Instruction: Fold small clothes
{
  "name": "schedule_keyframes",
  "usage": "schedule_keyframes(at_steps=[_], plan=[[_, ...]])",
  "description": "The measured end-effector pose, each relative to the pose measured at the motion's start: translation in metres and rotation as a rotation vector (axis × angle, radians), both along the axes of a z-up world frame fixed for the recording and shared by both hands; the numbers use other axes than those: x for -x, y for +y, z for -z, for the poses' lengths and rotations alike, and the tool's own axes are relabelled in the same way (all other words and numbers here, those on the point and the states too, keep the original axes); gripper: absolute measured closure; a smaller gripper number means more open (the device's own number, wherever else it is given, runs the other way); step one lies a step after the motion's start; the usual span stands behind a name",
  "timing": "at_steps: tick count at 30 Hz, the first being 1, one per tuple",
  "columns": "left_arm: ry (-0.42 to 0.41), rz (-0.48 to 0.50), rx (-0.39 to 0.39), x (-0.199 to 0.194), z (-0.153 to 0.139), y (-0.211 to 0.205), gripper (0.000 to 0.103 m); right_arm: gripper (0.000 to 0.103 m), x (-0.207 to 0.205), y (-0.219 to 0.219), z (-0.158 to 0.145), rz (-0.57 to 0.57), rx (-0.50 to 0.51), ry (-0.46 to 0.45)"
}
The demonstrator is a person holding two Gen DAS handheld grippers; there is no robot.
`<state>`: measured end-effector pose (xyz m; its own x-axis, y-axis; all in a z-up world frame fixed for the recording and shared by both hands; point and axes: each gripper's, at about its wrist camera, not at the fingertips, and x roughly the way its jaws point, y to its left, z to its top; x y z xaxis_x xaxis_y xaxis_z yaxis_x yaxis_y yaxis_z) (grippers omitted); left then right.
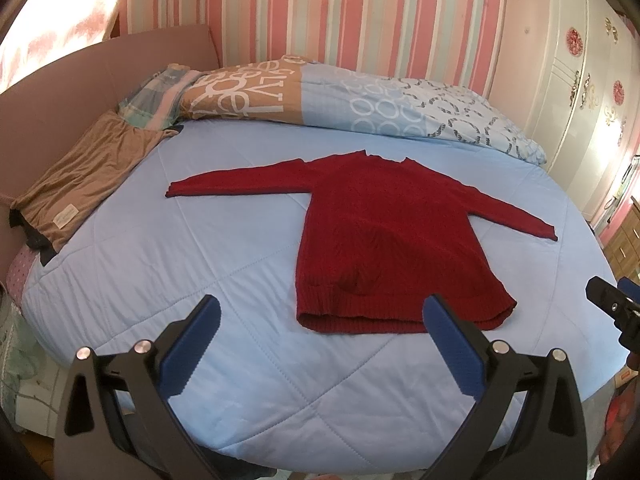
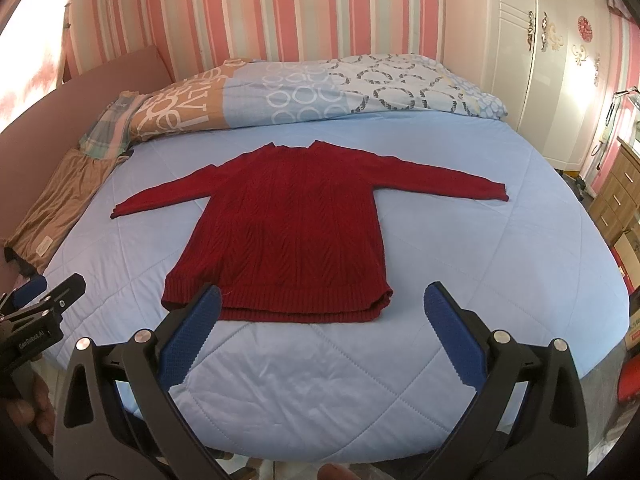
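Note:
A dark red knitted sweater lies flat on the light blue quilted bed, sleeves spread out to both sides, hem toward me. My left gripper is open above the bed's near edge, just short of the hem, with nothing between its blue pads. My right gripper is also open and empty, its left pad overlapping the hem in the picture. The right gripper's tip shows at the right edge of the left wrist view; the left gripper shows at the left of the right wrist view.
A patterned duvet is bunched along the far side by the striped wall. Folded brown cloth lies at the bed's left edge beside a pink headboard. A white wardrobe and wooden drawers stand at the right.

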<state>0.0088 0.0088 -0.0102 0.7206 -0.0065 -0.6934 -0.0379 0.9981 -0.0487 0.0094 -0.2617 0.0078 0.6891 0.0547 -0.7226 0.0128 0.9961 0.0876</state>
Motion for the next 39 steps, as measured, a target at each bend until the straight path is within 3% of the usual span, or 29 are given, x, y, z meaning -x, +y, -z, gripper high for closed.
schedule_keyframes(at_steps=[20,39], plan=[[0.018,-0.002,0.004,-0.016,0.008,0.008,0.002,0.003,-0.023,-0.002,0.015,-0.003,-0.012,0.017],[0.024,0.0,-0.044,-0.095,0.019,0.012,0.002,0.003,-0.11,-0.005,0.034,-0.024,0.005,0.034]])
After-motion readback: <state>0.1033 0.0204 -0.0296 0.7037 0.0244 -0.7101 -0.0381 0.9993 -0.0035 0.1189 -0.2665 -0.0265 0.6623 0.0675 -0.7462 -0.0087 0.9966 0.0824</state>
